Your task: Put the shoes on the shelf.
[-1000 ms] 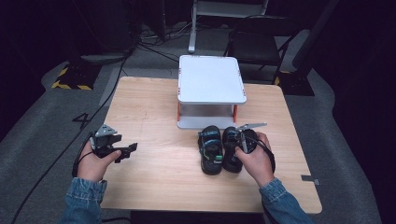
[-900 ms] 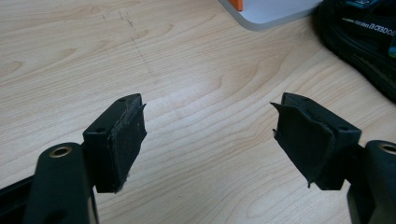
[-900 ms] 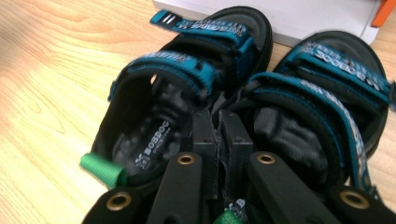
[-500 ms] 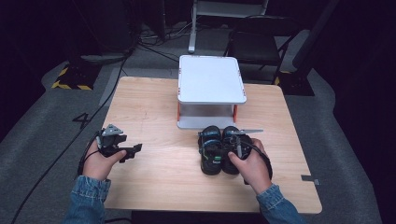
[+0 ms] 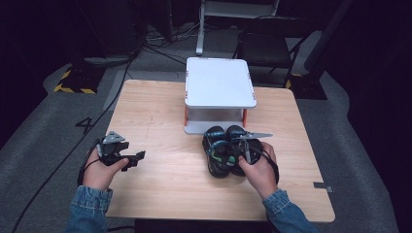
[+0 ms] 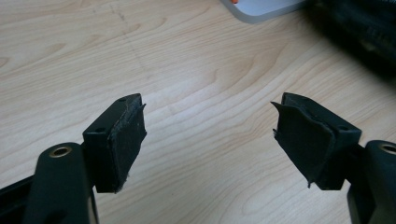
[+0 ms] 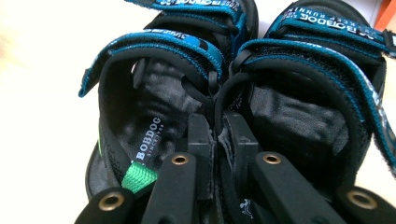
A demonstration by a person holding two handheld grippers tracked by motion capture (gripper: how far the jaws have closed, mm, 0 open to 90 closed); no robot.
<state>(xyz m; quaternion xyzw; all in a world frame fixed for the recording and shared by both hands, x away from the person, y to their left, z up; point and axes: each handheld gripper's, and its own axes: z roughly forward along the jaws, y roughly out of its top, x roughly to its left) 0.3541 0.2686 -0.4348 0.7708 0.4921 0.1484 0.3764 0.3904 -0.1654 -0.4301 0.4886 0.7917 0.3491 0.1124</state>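
A pair of black sandals (image 5: pixel 219 154) with teal straps lies side by side on the wooden table (image 5: pixel 160 111), just in front of the white stand. My right gripper (image 5: pixel 241 149) is over their heel end. In the right gripper view it (image 7: pixel 218 135) is shut on the touching inner edges of the left sandal (image 7: pixel 154 93) and the right sandal (image 7: pixel 303 102). My left gripper (image 5: pixel 138 156) is held at the table's left side. Its jaws (image 6: pixel 210 135) stand wide open over bare wood with nothing between them. The sandals (image 6: pixel 359 28) show dark at that view's top right.
A white two-level stand (image 5: pixel 219 82) with orange posts sits at the back middle of the table, its base (image 6: pixel 261 7) close behind the sandals. Cables and a chair stand on the grey floor beyond the table.
The right hand has edged left and settled lower onto the sandals. The left hand has drifted slightly to the right, its gripper still open.
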